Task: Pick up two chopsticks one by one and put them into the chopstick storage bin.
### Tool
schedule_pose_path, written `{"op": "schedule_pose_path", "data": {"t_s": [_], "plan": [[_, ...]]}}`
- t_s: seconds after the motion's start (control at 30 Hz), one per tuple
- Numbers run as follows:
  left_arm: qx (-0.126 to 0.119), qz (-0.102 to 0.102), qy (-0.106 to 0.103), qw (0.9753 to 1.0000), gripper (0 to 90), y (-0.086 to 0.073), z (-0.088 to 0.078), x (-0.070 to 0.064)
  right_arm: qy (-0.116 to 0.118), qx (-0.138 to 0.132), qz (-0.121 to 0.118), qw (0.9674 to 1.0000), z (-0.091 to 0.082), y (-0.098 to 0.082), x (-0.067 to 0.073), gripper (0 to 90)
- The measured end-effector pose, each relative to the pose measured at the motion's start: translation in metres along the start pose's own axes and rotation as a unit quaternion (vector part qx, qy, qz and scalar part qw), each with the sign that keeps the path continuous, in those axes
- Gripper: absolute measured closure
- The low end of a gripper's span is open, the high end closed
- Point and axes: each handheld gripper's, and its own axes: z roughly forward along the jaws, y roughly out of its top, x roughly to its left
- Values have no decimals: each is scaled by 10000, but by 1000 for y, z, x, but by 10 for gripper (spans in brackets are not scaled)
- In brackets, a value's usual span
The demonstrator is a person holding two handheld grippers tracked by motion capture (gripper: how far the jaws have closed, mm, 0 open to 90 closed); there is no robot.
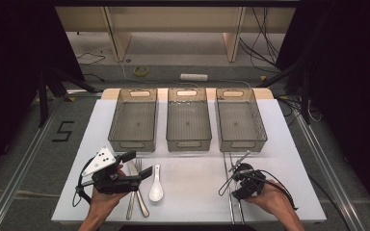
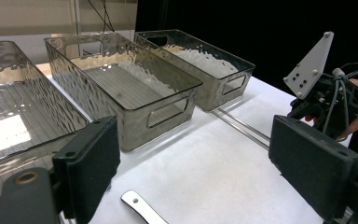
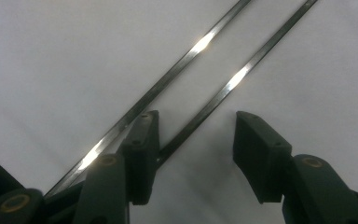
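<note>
The two chopsticks [image 3: 200,44] look like polished metal — thin, smooth rods with bright glints along their length. The right gripper [image 3: 193,144] has matt black jaws with dull pads. The table [image 1: 192,192] is a matt white sheet, smooth like paper. At twelve o'clock from the left gripper [image 1: 137,166], the bins [image 2: 130,84] are smoky clear plastic — glossy, with rippled walls. The spoon [image 1: 156,190] looks glazed, glossy white.
</note>
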Motion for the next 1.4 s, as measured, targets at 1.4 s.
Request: {"op": "schedule_pose_path", "data": {"t_s": [1.4], "plan": [[20,24,-16,10000,158,0,0,0,35,330,-36,9994,-1,9,-15,859]]}}
